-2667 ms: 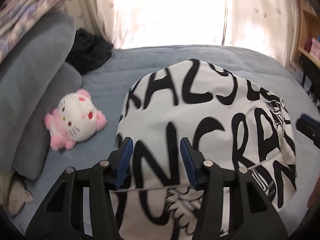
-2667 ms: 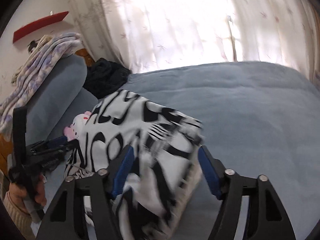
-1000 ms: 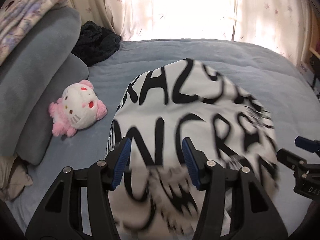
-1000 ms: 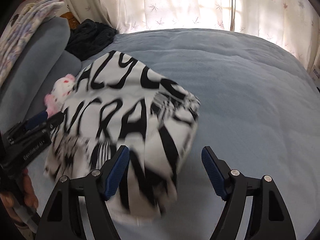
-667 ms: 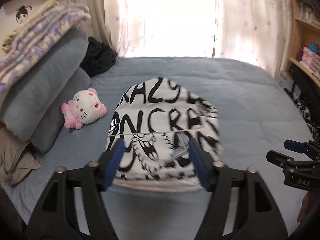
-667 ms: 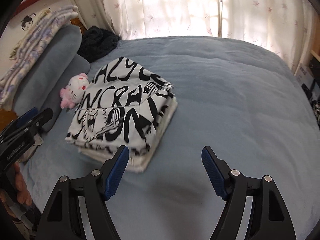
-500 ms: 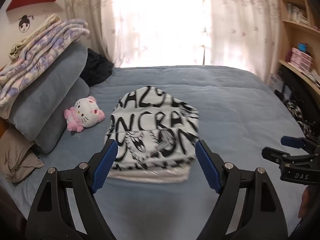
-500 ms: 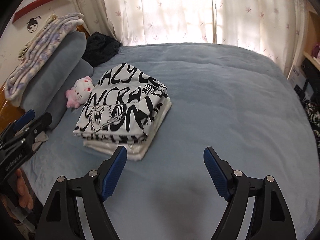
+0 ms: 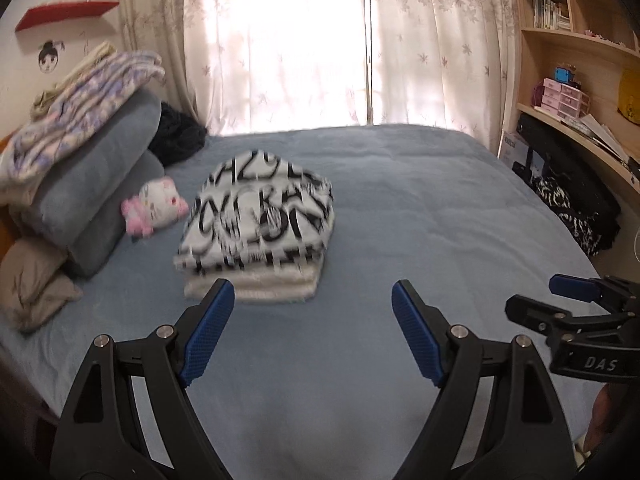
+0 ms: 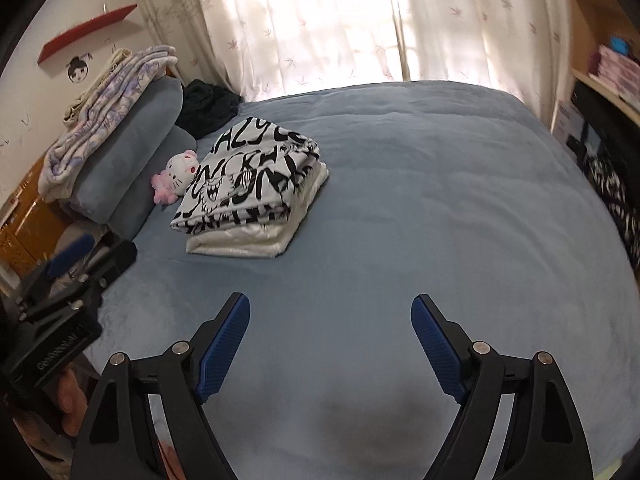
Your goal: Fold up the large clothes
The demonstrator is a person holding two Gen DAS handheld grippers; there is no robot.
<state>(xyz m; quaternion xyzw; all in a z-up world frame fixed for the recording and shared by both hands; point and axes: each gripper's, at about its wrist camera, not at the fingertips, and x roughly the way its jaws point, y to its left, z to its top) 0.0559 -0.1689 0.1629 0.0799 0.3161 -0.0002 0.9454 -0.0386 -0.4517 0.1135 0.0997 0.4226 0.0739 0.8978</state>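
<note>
A white garment with bold black lettering (image 9: pixel 260 220) (image 10: pixel 256 172) lies folded in a thick rectangular stack on the blue bed (image 9: pixel 420 208) (image 10: pixel 440 184), left of the middle. My left gripper (image 9: pixel 312 320) hangs open above the bedding, short of the stack's near edge, with nothing between its blue pads. My right gripper (image 10: pixel 330 340) is further right over bare blanket; its jaws are opening and hold nothing. Each gripper shows at the edge of the other's view, the right one (image 9: pixel 576 308) and the left one (image 10: pixel 76 276).
A pink and white plush cat (image 9: pixel 154 206) (image 10: pixel 176 178) lies beside the stack, against grey pillows (image 9: pixel 96 184) topped with folded blankets (image 9: pixel 80 116). A dark garment (image 9: pixel 178 140) sits at the bed's head. Shelves (image 9: pixel 580 80) stand along the right side, with black-and-white clothing (image 9: pixel 576 216) below.
Both grippers let go of the folded garment, opened wide and drew back and up from it. The stack now lies by itself on the bed, farther off in both views.
</note>
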